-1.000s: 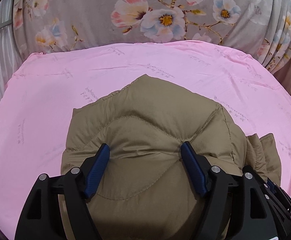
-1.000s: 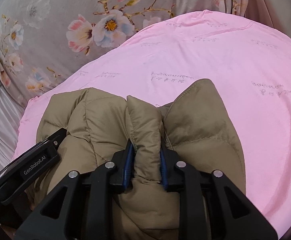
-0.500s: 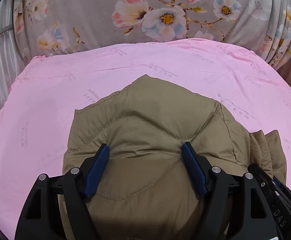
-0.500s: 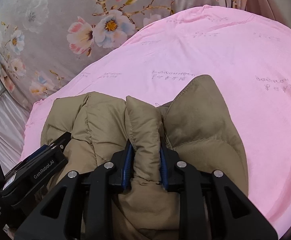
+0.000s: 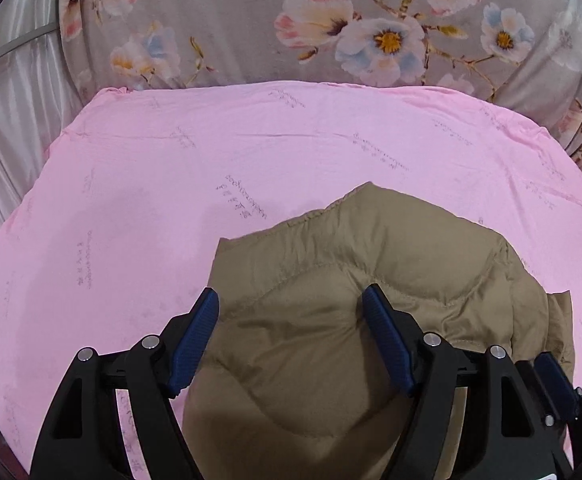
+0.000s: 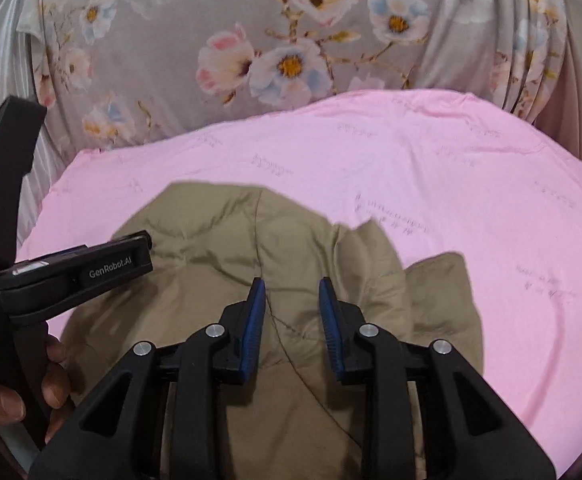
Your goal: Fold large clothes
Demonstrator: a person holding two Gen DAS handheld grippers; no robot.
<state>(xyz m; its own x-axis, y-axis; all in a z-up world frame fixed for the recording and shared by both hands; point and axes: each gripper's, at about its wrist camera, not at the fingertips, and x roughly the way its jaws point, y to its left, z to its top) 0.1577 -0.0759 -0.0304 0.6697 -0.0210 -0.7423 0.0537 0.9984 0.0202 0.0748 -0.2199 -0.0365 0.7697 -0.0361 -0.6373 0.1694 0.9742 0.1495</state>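
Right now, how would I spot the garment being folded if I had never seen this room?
Find the flowered grey curtain at the back, then the pink sheet spread in front of it. On the sheet's near side lies an olive-brown quilted puffer jacket, bunched into a mound. It is the only padded, stitched, drab-coloured thing there; everything around it is flat, pink or floral.

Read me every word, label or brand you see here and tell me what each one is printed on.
"GenRobot.AI": white letters on the black body of the left gripper, seen in the right wrist view.
White letters at that view's left edge: cut off, unreadable.
Dark script lines printed across the pink sheet: too small and blurred to read.
Padded olive-brown jacket: no text visible.
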